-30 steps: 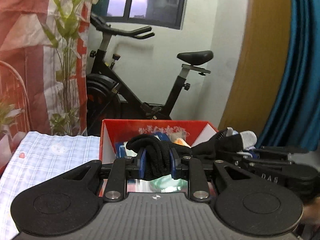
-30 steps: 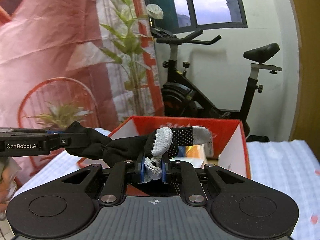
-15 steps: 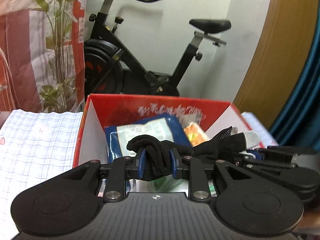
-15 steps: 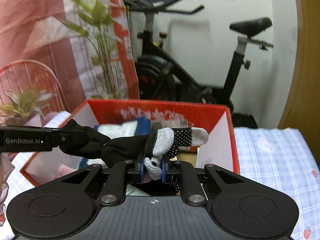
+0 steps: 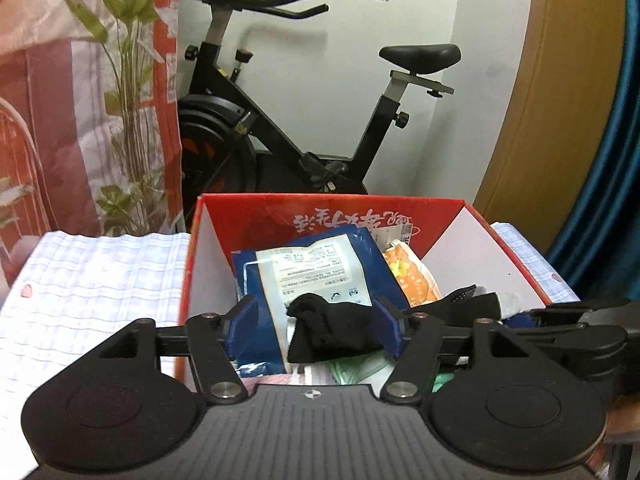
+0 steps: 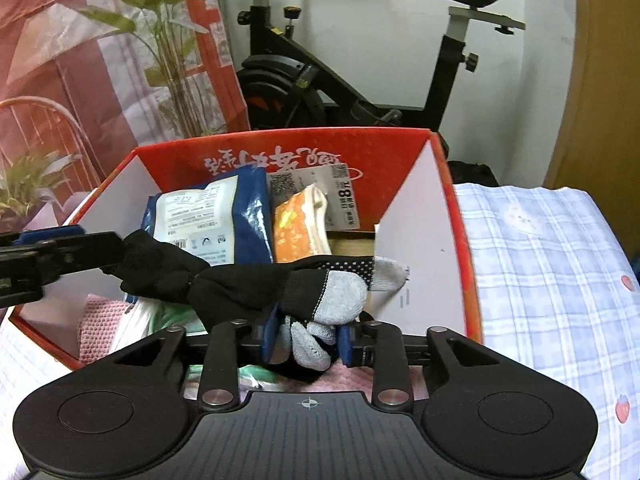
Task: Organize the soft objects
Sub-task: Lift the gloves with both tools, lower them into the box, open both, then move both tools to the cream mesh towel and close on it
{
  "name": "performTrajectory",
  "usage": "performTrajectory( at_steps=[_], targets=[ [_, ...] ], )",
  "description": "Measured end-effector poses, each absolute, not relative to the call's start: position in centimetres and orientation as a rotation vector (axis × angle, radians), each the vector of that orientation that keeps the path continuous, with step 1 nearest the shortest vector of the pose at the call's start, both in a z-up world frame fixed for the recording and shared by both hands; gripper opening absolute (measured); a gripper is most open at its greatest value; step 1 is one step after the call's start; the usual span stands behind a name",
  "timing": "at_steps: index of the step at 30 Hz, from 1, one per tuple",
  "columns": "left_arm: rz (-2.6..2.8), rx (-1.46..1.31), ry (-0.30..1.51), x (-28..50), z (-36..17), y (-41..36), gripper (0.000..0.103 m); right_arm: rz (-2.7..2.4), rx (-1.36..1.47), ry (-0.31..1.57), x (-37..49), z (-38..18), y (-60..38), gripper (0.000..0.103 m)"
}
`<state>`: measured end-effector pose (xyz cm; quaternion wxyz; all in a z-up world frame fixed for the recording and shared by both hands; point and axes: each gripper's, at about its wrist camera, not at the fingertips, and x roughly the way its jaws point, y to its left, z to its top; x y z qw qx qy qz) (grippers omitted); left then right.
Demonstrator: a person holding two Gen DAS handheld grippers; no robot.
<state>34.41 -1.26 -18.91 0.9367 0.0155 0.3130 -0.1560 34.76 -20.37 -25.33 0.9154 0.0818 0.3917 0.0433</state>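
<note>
A: How is the glove going to handle?

B: Judging by the sag, it is light, soft and limp. It is drooping between its supports, so it will fold wherever it is unsupported. The dotted palm looks grippy, not slippery. Nothing fragile. The bunched cuff and the grey fingertips look like the best places to take hold, since the fabric is thickest there.

A: What is it looking like?

B: A black knitted glove with grey fingertips and small white dots on the palm side. The cuff end is twisted into a rope-like bundle.

A: Where is it sitting?

B: It is hanging across the open top of the red cardboard box, above a blue-and-white packet, an orange packet and some pink cloth.

A: And the tongs?

B: The left gripper is standing with its jaws spread wide; the cuff is touching only the right-hand blue pad, so nothing is clamped. The right gripper is pinching the grey fingertips between its blue pads.

A: The surroundings?

B: The box is resting on a checked blue cloth. An exercise bike is standing behind it.
</note>
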Motion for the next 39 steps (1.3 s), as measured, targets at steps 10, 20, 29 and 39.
performTrajectory(
  at_steps=[10,20,29,39],
  targets=[
    [-0.278,0.065,0.552,29.0,-17.1,1.2,0.097,0.129,0.132,0.613,29.4,-21.3,-22.3,0.069],
    [-0.282,0.05,0.648,25.6,-20.7,3.4,0.103,0.174,0.174,0.448,21.9,-22.0,-25.6,0.103],
    [-0.279,0.076,0.706,25.0,-25.0,3.1,0.103,0.156,0.18,0.51,19.5,-27.3,-25.2,0.102],
    [-0.273,0.002,0.767,25.9,-28.5,3.0,0.091,0.091,0.265,0.61,21.4,-32.9,-23.7,0.091]
  ],
)
